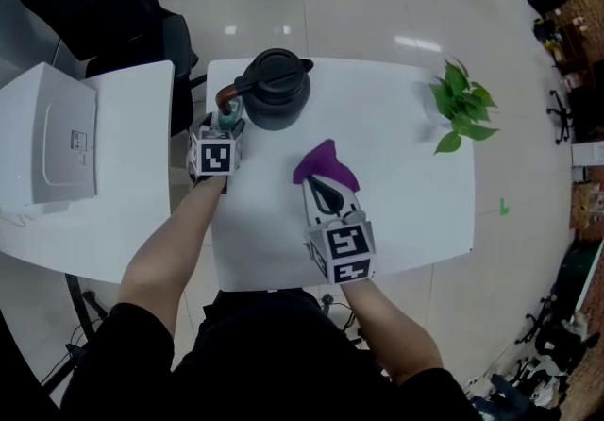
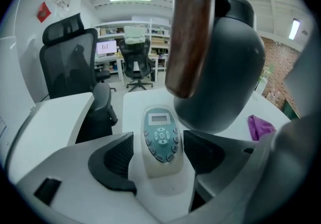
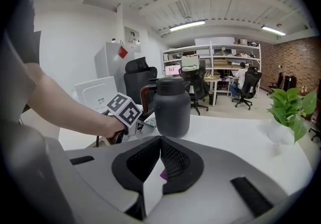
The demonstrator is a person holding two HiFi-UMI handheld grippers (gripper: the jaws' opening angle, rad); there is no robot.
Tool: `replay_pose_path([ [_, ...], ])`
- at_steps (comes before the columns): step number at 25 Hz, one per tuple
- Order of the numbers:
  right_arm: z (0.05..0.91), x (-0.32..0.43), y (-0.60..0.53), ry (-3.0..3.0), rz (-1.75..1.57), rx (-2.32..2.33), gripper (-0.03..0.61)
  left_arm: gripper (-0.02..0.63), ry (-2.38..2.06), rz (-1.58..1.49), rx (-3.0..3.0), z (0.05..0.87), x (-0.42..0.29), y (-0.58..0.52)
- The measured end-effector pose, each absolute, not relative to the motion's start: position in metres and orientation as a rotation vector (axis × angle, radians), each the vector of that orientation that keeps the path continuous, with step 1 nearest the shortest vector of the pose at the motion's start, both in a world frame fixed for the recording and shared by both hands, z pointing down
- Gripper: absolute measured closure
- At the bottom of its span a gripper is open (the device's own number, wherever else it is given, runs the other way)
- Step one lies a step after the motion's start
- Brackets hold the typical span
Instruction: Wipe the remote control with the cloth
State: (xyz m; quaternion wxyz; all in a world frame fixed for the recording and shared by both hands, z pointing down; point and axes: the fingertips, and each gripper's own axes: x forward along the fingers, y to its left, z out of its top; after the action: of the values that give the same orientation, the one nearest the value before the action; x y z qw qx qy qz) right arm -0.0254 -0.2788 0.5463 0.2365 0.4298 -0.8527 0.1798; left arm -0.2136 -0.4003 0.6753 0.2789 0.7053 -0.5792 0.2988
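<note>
Left forearm (image 1: pixel 175 240) and right forearm (image 1: pixel 387 315) reach forward from the lower edge over a white table (image 1: pixel 396 183). Left gripper (image 1: pixel 227 119) tilts steeply down beside the handle of a dark jug (image 1: pixel 276 89). Its jaws are spread wide, with the remote (image 2: pixel 160 137) lying between the pads, face up. Right gripper (image 1: pixel 327 191), near the table's middle, slopes down more gently. Its jaws are pressed together on a fold of the purple cloth (image 1: pixel 326 162), which spreads just ahead of the tips. Remote and cloth lie apart. Plant (image 1: pixel 461 106) stands at the far right.
</note>
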Motion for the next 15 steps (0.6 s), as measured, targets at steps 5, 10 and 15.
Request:
replay_pose_path([
  [5,0.554,-0.021,-0.289,-2.322,0.511,1.194,0.558,0.312,-1.527,0.789,1.900,0.688,-0.209,-0.402],
  [10,0.558,-0.016,-0.296,-2.310,0.519,1.210,0.558,0.356,-1.547,0.815,1.920,0.682,-0.208,-0.400],
  [15,0.556,-0.014,-0.298,-2.302,0.512,1.212,0.558,0.357,-1.499,0.796,1.962,0.676,-0.198,-0.388],
])
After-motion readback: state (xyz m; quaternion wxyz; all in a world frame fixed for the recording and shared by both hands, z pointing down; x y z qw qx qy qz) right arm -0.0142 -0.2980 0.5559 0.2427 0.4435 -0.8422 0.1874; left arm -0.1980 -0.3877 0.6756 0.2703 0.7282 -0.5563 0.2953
